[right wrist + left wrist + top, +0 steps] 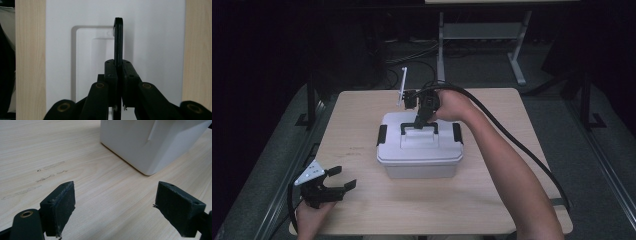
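A pale wooden surface (pixel 362 140) is standing in a dark room, carrying a lidded white box (pixel 419 146) mid-surface. Right gripper (pixel 421 121) is clamping the box's black handle (pixel 118 40); left gripper (pixel 339 180) is resting with jaws apart.

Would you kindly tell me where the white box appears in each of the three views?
High view: the box sits mid-table, lid up.
Left gripper view: its lower corner fills the top right, beyond the open left tongs.
Right gripper view: its lid spans the centre, behind the right tongs.
Shared landmark: the wooden table.
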